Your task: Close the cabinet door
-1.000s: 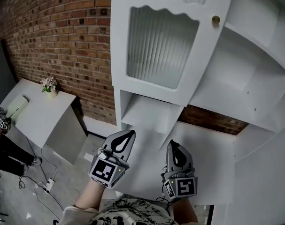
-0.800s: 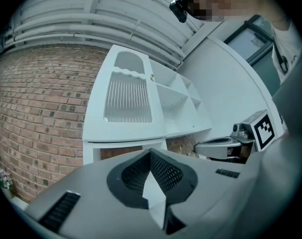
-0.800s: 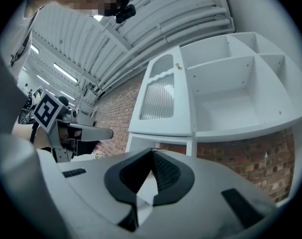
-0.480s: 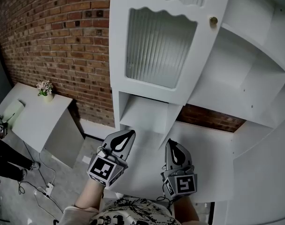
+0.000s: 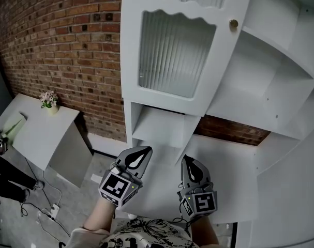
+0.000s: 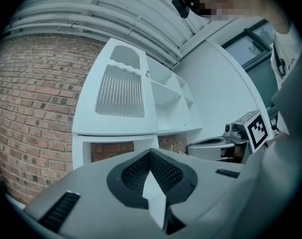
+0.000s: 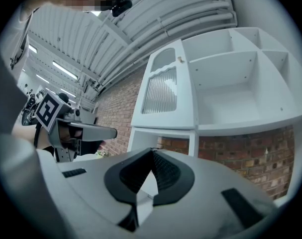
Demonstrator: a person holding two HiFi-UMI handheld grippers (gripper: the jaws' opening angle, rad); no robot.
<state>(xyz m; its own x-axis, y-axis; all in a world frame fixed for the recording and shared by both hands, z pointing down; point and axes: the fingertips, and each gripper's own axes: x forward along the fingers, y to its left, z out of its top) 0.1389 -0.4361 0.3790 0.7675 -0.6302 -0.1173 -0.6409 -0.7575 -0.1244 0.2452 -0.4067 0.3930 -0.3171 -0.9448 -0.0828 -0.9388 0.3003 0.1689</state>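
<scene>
Head view has the tall white cabinet door with its ribbed glass pane [image 5: 172, 50] lying flat along the front of the cabinet's left column, its small brass knob [image 5: 233, 22] on the edge next to the open white shelves [image 5: 270, 81]; no gap shows at that edge, so the door appears to sit as the task wants, though a slight crack could not be made out from here. Over the last second almost nothing alters: the door keeps its place, and only the picture drifts a little. The left gripper [image 5: 142, 153] and the right gripper [image 5: 190, 164] stay low in front of the cabinet, well apart from the door, both closed with nothing between the pads. That suggests no push is being made on the door. Around it are a red brick wall [image 5: 69, 45], an open niche under the door [image 5: 157, 125], a white desk [image 5: 43, 130] bearing a little pot of flowers [image 5: 48, 98], and cables on the floor [image 5: 48, 203]. Nothing stands between the grippers and the door.
</scene>
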